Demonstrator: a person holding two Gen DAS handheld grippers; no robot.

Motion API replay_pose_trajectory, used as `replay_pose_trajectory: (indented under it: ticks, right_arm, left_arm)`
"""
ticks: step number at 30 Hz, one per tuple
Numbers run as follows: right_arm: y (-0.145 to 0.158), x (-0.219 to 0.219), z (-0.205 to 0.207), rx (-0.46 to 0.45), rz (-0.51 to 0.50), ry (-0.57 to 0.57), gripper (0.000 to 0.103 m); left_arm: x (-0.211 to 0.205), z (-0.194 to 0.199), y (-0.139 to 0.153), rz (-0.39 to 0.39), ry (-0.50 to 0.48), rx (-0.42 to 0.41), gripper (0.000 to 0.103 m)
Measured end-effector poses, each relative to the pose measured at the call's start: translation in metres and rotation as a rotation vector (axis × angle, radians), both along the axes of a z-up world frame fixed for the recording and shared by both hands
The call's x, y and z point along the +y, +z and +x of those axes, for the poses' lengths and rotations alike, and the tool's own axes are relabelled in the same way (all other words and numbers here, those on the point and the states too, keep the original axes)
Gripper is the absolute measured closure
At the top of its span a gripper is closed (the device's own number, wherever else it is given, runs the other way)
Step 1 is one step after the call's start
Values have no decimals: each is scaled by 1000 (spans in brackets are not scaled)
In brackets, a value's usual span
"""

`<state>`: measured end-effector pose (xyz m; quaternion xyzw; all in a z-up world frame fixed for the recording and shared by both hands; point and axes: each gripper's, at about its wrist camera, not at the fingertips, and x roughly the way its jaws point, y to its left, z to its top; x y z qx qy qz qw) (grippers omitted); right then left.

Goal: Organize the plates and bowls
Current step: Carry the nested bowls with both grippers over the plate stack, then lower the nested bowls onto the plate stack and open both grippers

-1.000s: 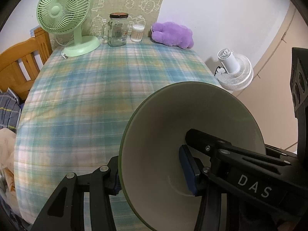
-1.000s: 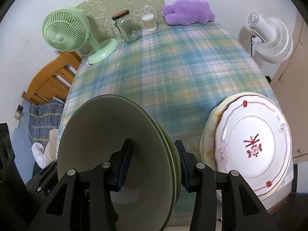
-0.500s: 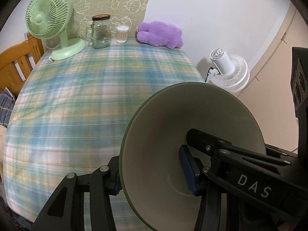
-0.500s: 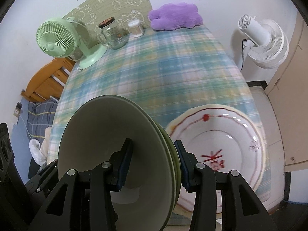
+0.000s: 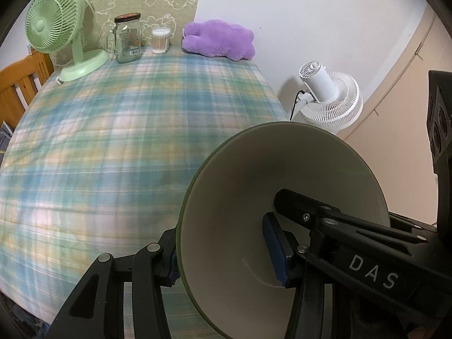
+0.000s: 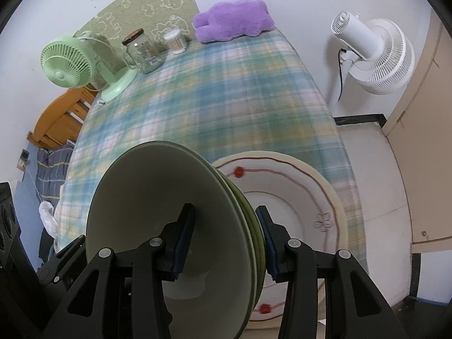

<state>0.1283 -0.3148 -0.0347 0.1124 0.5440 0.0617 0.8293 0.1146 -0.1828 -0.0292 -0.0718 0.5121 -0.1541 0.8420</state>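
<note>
In the left wrist view the left gripper (image 5: 226, 257) has its jaws clenched on the wall of the stack of green bowls (image 5: 282, 197), which fills the lower right of the frame. One blue pad sits inside the top bowl; the other is mostly hidden behind the outer wall, at lower centre. The bowls' lower rim is cut off by the bottom edge. The black frame of the other gripper crosses the bowl's right side.

In the right wrist view the right gripper (image 6: 224, 240) also grasps the same stack (image 6: 158, 197) — one pad inside the top bowl, one against the outermost bowl's outside. At least three nested rims show at the stack's right edge; the exact count is hard to make out. Behind the bowls, in the lower right, a white plate (image 6: 296, 197) with a red line pattern lies on the bench (image 6: 226, 99), partly hidden by the bowls and the right finger — it is blurred, as is the plaid cloth.

Along the upper edge stand a green fan (image 6: 67, 65), a glass jar (image 6: 142, 50), a small container (image 6: 175, 41) and a purple plush toy (image 6: 234, 21). A white fan (image 6: 373, 53) stands beside the bench at upper right.
</note>
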Motion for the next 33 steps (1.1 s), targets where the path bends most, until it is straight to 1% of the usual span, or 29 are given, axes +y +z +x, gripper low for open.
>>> replay_pose_trajectory:
  ticks: [8, 12, 21, 27, 29, 31, 32, 33]
  right_arm:
    - [-13, -22, 3, 35, -10, 9, 56]
    - [-21, -29, 5, 60, -7, 14, 56]
    - [-28, -35, 11, 66, -5, 25, 56]
    - [-30, -36, 11, 57, 6, 30, 55]
    - [-31, -38, 10, 55, 12, 32, 55]
    - [-30, -36, 9, 48, -8, 37, 54]
    - [-30, -35, 8, 44, -22, 41, 54]
    - [-29, -34, 6, 39, -34, 42, 54]
  left_arm:
    - [-21, -1, -13, -4, 11, 42, 53]
    - [-25, -1, -19, 0, 21, 65, 54]
    - [-34, 2, -18, 39, 29, 41, 57]
    - [-38, 1, -18, 65, 29, 33, 56]
    - [-38, 1, -19, 77, 32, 39, 51]
    - [-37, 0, -20, 87, 30, 48, 44]
    - [-36, 0, -19, 97, 32, 49, 36]
    - [-35, -1, -18, 102, 33, 45, 32]
